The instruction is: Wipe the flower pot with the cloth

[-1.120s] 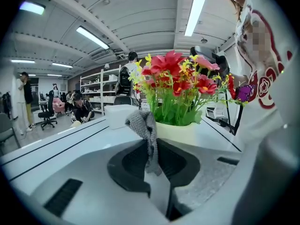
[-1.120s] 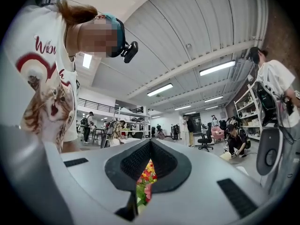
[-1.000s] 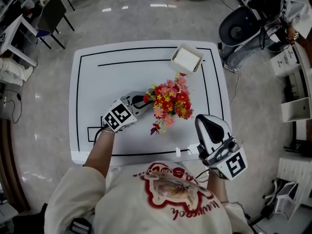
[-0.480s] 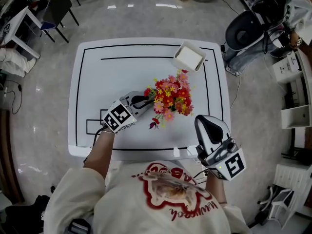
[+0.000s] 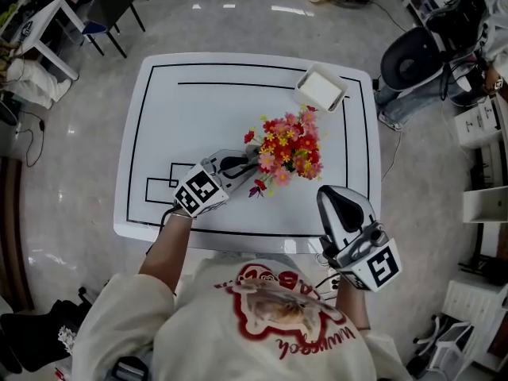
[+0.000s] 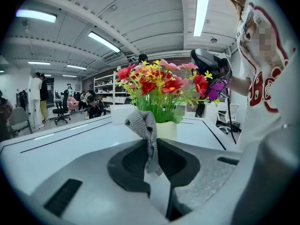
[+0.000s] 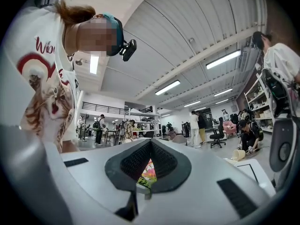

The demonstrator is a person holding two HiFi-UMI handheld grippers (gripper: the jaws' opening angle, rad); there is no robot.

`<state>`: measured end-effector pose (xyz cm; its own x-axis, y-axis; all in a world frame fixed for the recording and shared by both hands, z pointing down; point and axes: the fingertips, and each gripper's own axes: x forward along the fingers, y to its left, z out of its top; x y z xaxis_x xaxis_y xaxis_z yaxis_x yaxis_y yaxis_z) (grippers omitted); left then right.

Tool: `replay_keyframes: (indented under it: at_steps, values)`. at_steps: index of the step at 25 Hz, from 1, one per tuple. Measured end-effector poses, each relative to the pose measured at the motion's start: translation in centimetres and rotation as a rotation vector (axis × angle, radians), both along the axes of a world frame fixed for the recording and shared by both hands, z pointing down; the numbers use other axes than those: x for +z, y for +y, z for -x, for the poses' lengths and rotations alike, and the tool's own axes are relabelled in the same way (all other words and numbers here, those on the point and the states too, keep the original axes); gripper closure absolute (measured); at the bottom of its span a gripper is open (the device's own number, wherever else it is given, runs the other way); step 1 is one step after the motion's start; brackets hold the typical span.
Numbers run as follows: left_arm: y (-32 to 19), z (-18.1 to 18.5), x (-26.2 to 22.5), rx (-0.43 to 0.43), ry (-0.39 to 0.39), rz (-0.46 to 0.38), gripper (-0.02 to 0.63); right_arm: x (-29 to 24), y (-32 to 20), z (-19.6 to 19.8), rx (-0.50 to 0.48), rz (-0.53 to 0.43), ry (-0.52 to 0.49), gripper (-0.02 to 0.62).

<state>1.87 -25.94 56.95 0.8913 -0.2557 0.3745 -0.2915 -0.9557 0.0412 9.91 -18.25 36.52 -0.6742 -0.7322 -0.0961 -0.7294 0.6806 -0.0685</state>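
Note:
A white flower pot (image 6: 168, 130) with red, pink and yellow flowers (image 5: 287, 143) stands on the white table (image 5: 206, 117), right of centre. From above, the blooms hide the pot. My left gripper (image 5: 246, 163) lies low at the flowers' near-left side, shut on a grey cloth (image 6: 144, 125). The cloth bunches up from the jaws right in front of the pot; whether it touches is unclear. My right gripper (image 5: 332, 198) hovers off the table's front right corner, shut and holding nothing, in its own view (image 7: 150, 142) aimed slightly upward.
A white square box (image 5: 321, 88) sits at the table's far right corner behind the flowers. Black lines mark the tabletop. Chairs (image 5: 111, 6) stand on the floor at far left, an office chair (image 5: 413, 58) at far right. People are in the room beyond.
My left gripper has slid a little toward the table's front edge beside the pot, still gripping the cloth. The right gripper has stayed put. The head view has shifted slightly.

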Motion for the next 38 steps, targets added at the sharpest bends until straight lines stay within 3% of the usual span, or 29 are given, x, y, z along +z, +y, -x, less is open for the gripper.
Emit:
replay_keyframes:
  at_steps: [30,38]
  values:
    - [7.3,-3.7,0.3,-0.068,-0.005,0.015,0.56,0.6,2.4,-0.3,-0.124,-0.01,-0.007,0.595]
    - [11.6,-4.9,-3.1,-0.065,0.097,-0.052,0.561,1.9,2.4,-0.4,-0.162,0.015,0.0,0.595]
